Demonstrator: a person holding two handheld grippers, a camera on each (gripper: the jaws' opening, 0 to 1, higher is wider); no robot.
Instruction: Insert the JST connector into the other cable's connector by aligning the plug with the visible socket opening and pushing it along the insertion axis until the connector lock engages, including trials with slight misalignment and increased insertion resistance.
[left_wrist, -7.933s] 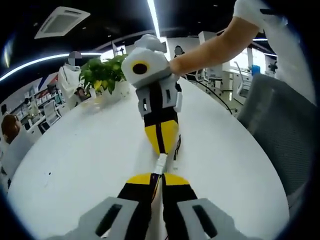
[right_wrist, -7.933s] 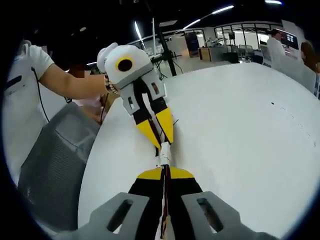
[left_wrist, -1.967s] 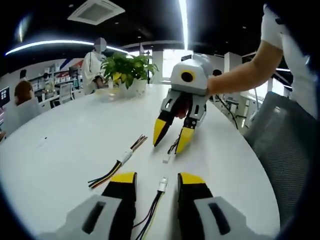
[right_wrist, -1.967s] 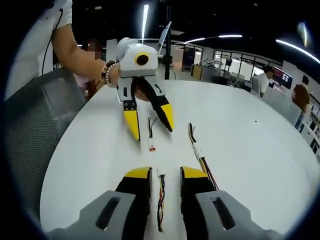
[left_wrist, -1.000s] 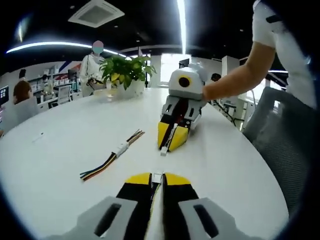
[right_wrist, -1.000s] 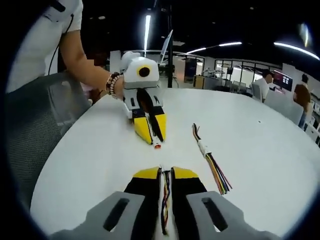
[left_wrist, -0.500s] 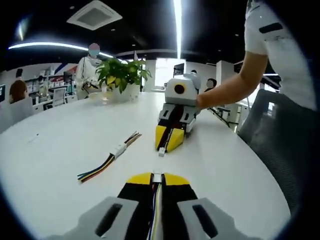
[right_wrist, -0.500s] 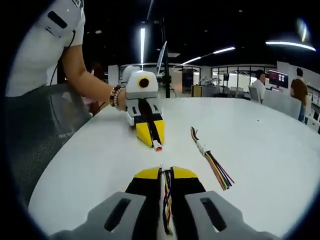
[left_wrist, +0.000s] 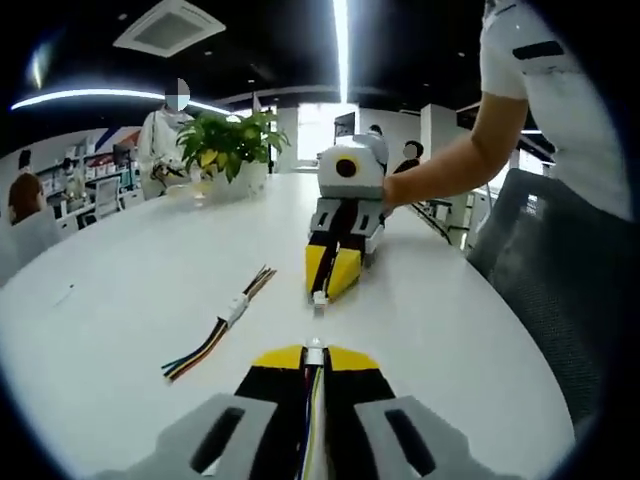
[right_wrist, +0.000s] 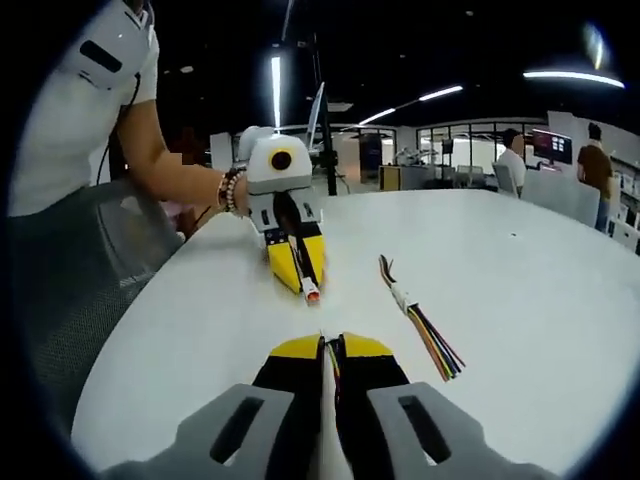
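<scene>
The plug (left_wrist: 314, 345) is a small white connector that protrudes from the tip of the left gripper (left_wrist: 313, 358), whose jaws are clenched on its cable (left_wrist: 312, 410), a bundle of coloured wires running back between them. Facing it, a short gap away above the table (left_wrist: 120, 300), the socket (left_wrist: 319, 298) sits at the tip of the right gripper (left_wrist: 331, 280), also clamped between closed yellow jaws. In the right gripper view the arrangement is mirrored: the right gripper (right_wrist: 330, 350) is closed on thin wires (right_wrist: 331, 358), and the left gripper (right_wrist: 300, 275) points toward it with an orange-tipped connector at its end. The two grippers are roughly nose to nose, both angled down toward the tabletop. A person's bare forearm (left_wrist: 440, 170) reaches in from the right and holds the right gripper's body. A spare cable (left_wrist: 225, 320) lies flat on the table to the side, well apart from both grippers. A potted plant (left_wrist: 225, 145) stands at the far edge.
</scene>
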